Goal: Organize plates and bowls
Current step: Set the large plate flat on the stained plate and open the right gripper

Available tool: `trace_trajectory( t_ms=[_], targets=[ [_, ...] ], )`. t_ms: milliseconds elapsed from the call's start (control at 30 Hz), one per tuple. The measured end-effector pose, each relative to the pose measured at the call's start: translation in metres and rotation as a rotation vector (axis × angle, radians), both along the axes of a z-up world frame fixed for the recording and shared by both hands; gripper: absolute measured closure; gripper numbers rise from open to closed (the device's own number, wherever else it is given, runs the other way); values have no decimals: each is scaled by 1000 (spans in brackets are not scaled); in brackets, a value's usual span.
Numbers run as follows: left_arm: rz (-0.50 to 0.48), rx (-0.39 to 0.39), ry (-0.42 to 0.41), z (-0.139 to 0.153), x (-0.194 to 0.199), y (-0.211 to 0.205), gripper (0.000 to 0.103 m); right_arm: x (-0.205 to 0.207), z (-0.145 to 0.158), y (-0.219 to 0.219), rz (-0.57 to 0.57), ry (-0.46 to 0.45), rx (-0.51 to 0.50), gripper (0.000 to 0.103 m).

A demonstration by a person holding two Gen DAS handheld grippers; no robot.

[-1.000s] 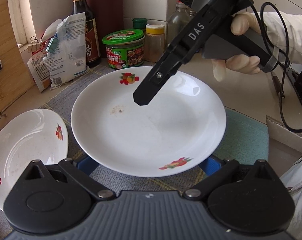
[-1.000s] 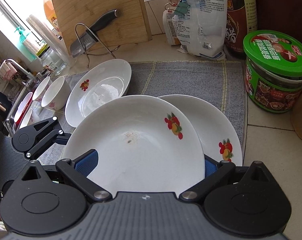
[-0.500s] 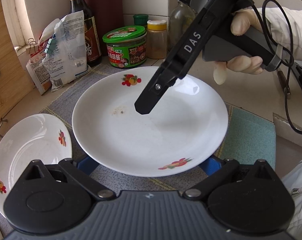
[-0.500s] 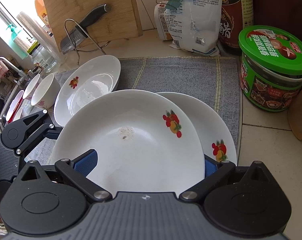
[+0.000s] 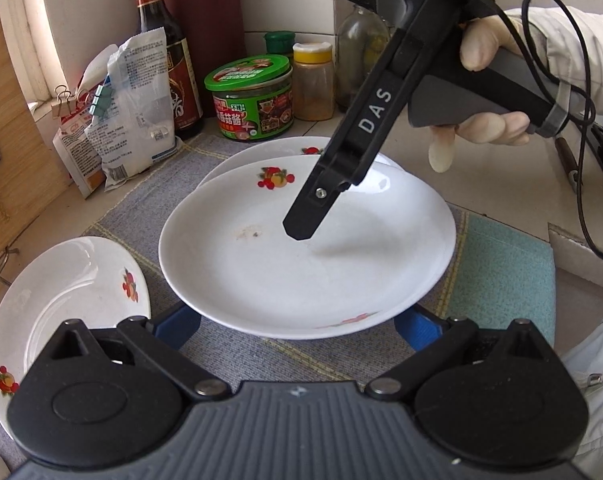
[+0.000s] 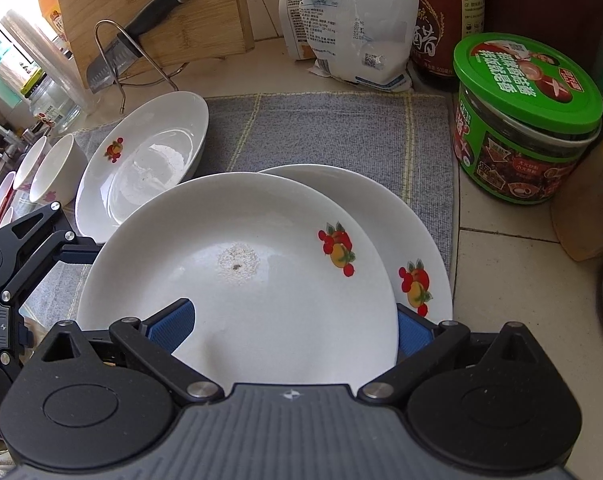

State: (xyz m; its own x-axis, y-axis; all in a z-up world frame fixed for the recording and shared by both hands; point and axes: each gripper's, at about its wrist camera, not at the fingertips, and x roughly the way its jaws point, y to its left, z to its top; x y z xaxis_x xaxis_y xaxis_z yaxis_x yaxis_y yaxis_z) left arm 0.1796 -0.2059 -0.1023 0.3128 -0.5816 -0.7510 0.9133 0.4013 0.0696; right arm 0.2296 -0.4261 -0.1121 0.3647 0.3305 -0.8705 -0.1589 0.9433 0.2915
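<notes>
A white plate with fruit prints (image 5: pixel 301 264) (image 6: pixel 245 276) is held over a second like plate (image 6: pixel 417 240) (image 5: pixel 293 150) on the grey mat. My right gripper (image 6: pixel 291 324) grips the top plate's near rim; one finger lies on the plate's inside. It shows from the side in the left wrist view (image 5: pixel 301 232). My left gripper (image 5: pixel 297 322) is open, its blue pads (image 5: pixel 177 322) apart below the plate's near rim. A third plate (image 5: pixel 69 300) (image 6: pixel 145 160) lies to the left. White bowls (image 6: pixel 55 168) stand beyond it.
Green-lidded jar (image 6: pixel 525 116), soy sauce bottle (image 5: pixel 165 52), clipped bags (image 5: pixel 129 100) and spice jar (image 5: pixel 313 80) line the back. Cutting board (image 6: pixel 149 12) with knife (image 6: pixel 137 36) stands on a wire rack. A teal cloth (image 5: pixel 501 272) lies right.
The held plate has moved toward the jars and now hangs over the second plate. The left gripper has drawn back and up a little.
</notes>
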Motion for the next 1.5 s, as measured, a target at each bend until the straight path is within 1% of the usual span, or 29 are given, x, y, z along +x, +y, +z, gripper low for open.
trace_trajectory(
  t_ms=[167, 300, 567, 767, 1233, 1500],
  targets=[
    [-4, -2, 3, 0, -1, -1, 1, -1, 0, -3, -17, 8, -1, 0],
    [-7, -1, -4, 1, -2, -1, 1, -2, 1, 1, -13, 12, -36, 0],
    [-8, -4, -7, 2, -4, 0, 1, -5, 4, 3, -35, 43, -61, 0],
    [-6, -5, -14, 2, -5, 1, 1, -7, 6, 1, -54, 55, -58, 0],
    [2, -24, -31, 7, -9, 7, 1, -13, 13, -2, -90, 54, -58, 0],
    [-2, -14, -34, 3, -6, 4, 1, -14, 17, -1, -116, 44, -78, 0]
  ],
)
